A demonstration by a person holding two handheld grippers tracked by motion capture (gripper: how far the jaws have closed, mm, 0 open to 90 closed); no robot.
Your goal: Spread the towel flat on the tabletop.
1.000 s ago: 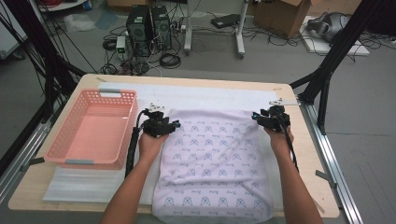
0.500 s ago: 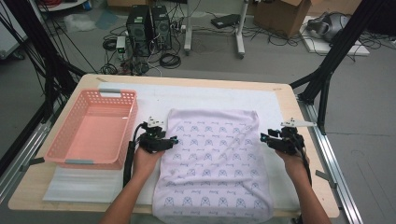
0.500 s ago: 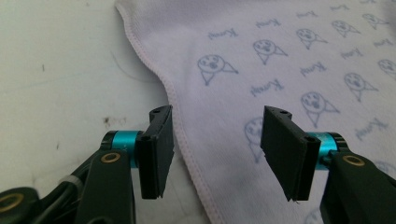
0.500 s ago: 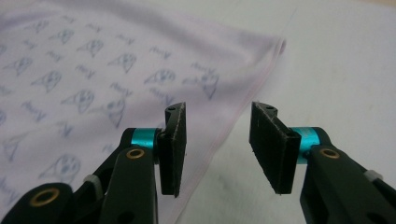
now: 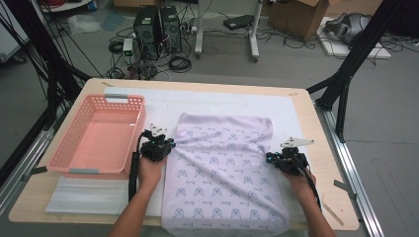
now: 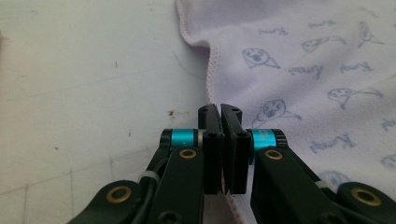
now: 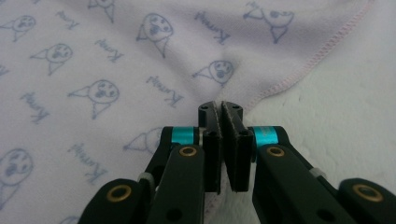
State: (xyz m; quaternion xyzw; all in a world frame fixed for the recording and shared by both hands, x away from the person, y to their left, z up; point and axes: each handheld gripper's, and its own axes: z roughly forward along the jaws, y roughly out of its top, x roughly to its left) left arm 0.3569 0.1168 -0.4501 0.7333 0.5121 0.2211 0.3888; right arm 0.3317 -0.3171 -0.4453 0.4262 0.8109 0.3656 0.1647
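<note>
High view overhead facing forward-down, claw views close, all sharing cloth [image 5: 225, 168]

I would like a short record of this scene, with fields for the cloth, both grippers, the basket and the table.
cloth: lilac towel with printed faces, spread flat, near end hanging over the table edge
left gripper: jaws just closed, shut on the towel's left hem
right gripper: jaws just closed, shut on the towel's right hem
basket: pink basket, left of the towel, apart from it
table: wooden table with a white mat under towel and basket
</note>
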